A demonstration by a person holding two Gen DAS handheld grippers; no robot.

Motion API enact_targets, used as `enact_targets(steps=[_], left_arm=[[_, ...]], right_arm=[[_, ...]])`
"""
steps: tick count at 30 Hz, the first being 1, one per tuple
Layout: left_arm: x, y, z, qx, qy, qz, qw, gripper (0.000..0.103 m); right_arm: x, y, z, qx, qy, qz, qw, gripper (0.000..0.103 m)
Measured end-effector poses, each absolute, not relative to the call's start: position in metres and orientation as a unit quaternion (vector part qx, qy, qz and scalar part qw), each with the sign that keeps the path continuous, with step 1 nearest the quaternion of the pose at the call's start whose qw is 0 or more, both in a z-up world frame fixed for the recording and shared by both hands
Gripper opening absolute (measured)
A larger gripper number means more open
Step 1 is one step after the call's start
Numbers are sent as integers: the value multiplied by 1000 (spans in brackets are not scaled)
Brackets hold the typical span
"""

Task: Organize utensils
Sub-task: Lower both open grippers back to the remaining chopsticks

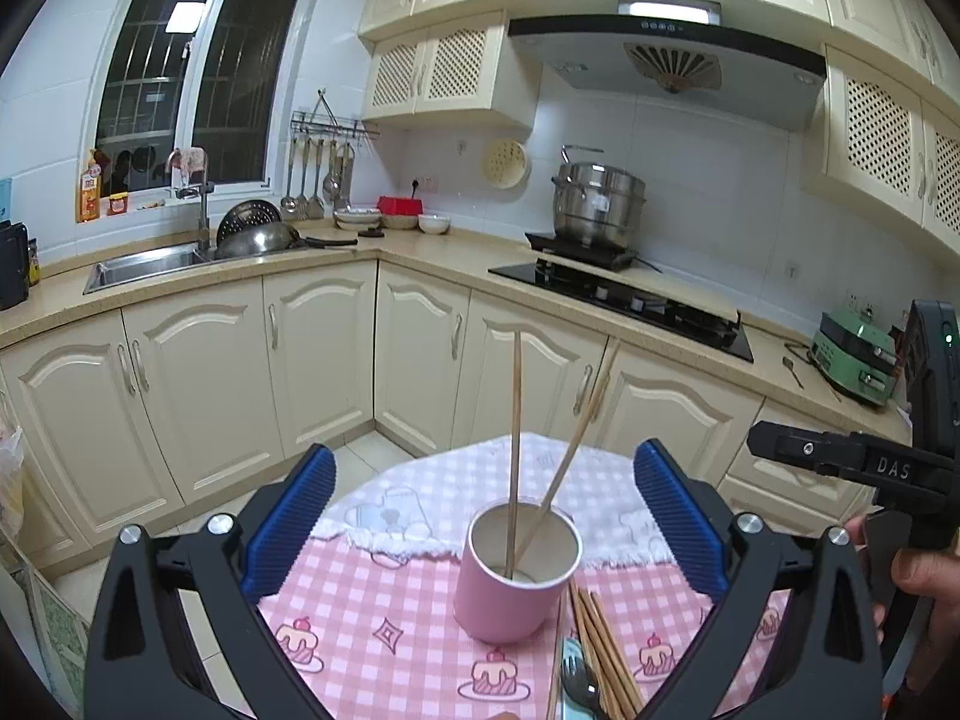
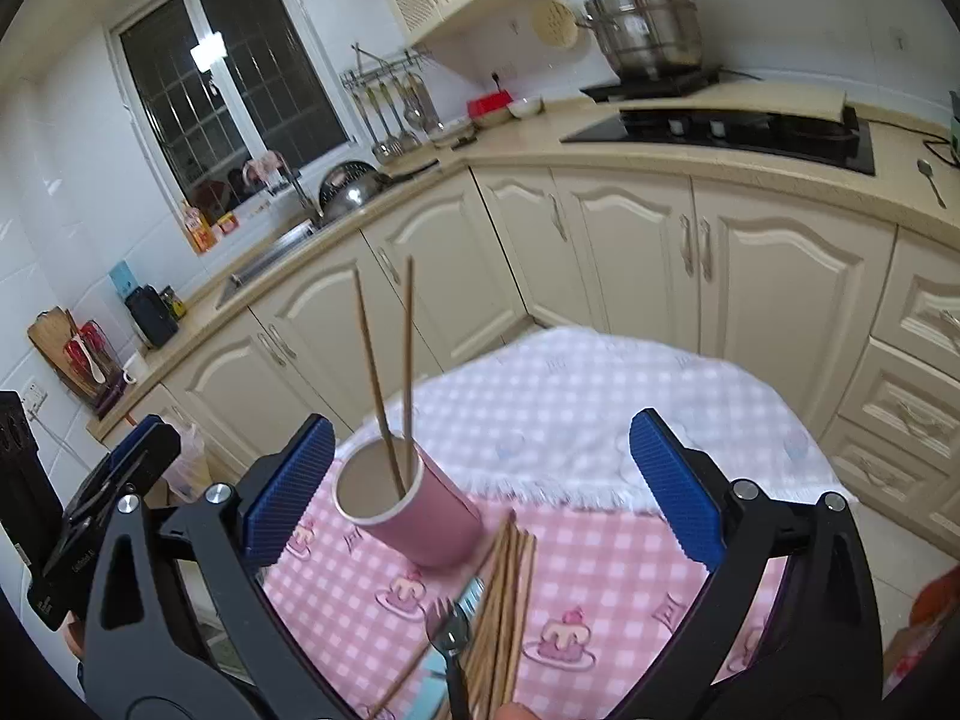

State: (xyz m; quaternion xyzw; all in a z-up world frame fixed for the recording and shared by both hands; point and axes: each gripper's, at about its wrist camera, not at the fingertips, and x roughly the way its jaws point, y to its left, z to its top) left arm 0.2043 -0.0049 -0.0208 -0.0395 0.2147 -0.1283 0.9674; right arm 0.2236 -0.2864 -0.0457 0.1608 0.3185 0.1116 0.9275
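Observation:
A pink cup (image 1: 510,594) stands on the pink checked tablecloth (image 1: 384,648) with two wooden chopsticks (image 1: 515,438) leaning in it. Several more chopsticks (image 1: 600,648) and a dark fork (image 1: 579,687) lie just right of the cup. My left gripper (image 1: 485,516) is open and empty, its blue pads either side of the cup. In the right wrist view the cup (image 2: 414,510) sits left of centre, with loose chopsticks (image 2: 501,612) and the fork (image 2: 447,636) below. My right gripper (image 2: 480,480) is open and empty above them.
The small table (image 2: 600,408) also has a white checked cloth at its far side. Cream cabinets (image 1: 324,360) stand close behind it. The counter holds a sink (image 1: 144,267), a hob (image 1: 630,300) with a steel pot (image 1: 600,201), and a green appliance (image 1: 852,360).

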Motion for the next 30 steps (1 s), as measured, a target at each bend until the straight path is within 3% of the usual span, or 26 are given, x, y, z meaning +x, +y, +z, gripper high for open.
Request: enact_targets(steps=[30], left_arm=[[215,-44,-160,80,434,-154,884,98]], right_arm=[[206,-282,-147,109,485,90,863,97]])
